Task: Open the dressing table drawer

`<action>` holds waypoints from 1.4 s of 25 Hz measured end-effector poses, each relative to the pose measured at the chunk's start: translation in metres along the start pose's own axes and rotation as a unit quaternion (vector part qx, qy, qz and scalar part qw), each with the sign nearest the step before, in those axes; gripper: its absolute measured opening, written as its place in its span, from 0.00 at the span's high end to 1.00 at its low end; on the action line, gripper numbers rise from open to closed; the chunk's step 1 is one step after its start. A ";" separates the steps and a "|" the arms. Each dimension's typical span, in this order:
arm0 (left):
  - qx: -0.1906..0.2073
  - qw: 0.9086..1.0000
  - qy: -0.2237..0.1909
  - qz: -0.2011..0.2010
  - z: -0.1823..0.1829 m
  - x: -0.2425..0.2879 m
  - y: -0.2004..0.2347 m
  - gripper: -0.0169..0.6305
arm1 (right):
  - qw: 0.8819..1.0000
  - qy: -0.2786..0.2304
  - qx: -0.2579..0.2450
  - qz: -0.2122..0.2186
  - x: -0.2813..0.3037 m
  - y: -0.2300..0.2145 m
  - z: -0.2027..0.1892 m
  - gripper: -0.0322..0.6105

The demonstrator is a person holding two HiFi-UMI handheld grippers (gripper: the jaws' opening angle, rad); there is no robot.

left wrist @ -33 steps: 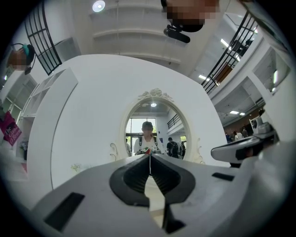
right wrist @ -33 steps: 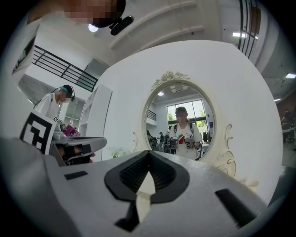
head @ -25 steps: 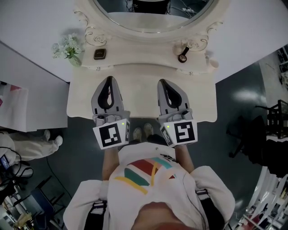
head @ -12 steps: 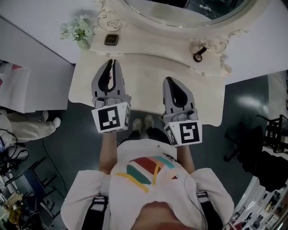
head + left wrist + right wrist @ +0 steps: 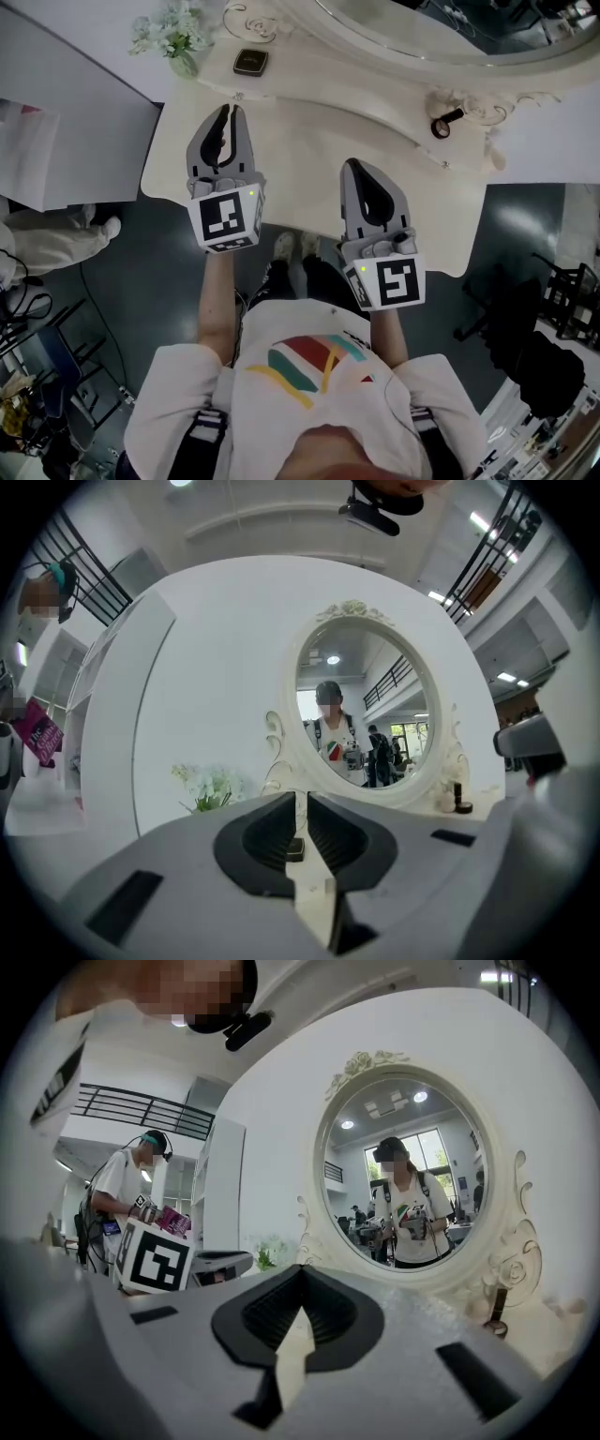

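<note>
The cream dressing table (image 5: 309,141) lies below me in the head view; its drawer front is hidden under the tabletop. Two small knobs (image 5: 237,95) show on the raised back shelf. My left gripper (image 5: 228,110) hovers shut over the left part of the tabletop, with nothing in it. My right gripper (image 5: 360,167) hovers shut over the middle right, nearer the front edge, also with nothing in it. In the left gripper view the left gripper (image 5: 302,801) points level at the oval mirror (image 5: 361,714). In the right gripper view the right gripper (image 5: 302,1274) faces the same mirror (image 5: 408,1176).
A vase of white flowers (image 5: 178,37), a small dark box (image 5: 250,62) and a black item (image 5: 445,122) stand on the back shelf. A white cabinet (image 5: 66,112) adjoins the table's left side. A dark chair (image 5: 525,328) stands at the right. A person (image 5: 127,1185) stands at the left.
Both grippers have sunk toward the tabletop. The left one has moved forward and left, ahead of the right one. Both have stayed shut. The table now lies tilted in the head view.
</note>
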State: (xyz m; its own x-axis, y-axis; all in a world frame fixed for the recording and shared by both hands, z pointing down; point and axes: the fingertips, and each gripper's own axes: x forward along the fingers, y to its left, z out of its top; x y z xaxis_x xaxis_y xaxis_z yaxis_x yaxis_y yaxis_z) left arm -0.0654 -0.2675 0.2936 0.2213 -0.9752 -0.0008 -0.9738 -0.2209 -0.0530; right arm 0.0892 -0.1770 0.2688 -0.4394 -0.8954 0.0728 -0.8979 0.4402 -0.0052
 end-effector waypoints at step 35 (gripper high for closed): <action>-0.030 0.982 0.185 -0.030 -0.224 0.105 0.045 0.74 | 0.994 0.102 0.001 0.046 0.042 0.014 -0.112 0.95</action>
State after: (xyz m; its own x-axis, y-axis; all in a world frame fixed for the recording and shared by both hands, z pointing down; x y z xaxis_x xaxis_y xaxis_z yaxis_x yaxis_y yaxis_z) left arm -0.0979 -0.3829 0.5146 0.2548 -0.8957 0.3643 -0.9635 -0.2671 0.0171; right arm 0.0611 -0.2010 0.3836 -0.5054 -0.8186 0.2731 -0.8542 0.5193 -0.0241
